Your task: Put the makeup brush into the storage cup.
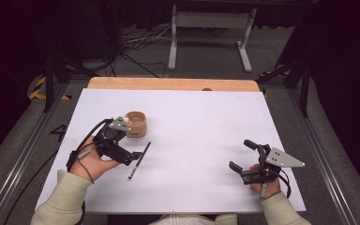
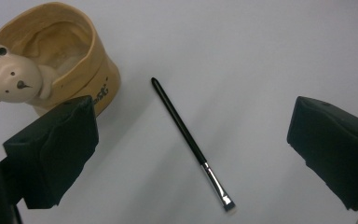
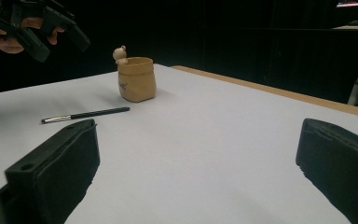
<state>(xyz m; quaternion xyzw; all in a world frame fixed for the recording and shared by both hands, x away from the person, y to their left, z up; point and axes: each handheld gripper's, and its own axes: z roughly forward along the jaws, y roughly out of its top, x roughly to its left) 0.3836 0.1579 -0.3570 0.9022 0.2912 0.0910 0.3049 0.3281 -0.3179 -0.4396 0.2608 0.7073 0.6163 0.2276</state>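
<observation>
In the high view the person's sleeves are coming in along the bottom edge of the frame, and the right gripper [image 1: 243,156] is sitting at the lower right over the white table [image 1: 197,122], its jaws standing wide apart and holding nothing. At the lower left the left gripper [image 1: 130,152] is hovering in the hand above the table, its jaws also spread wide and empty, as the left gripper view is showing. Just to the right of it in the high view, the black makeup brush [image 1: 139,161] is lying flat and slanted on the table, left of the frame's centre; in the left gripper view the brush [image 2: 193,145] is lying between the two jaws, bristle end toward the bottom of the frame, untouched. Farther up, the tan bear cup [image 1: 136,123] is standing upright near the brush's thin end, apart from it.
</observation>
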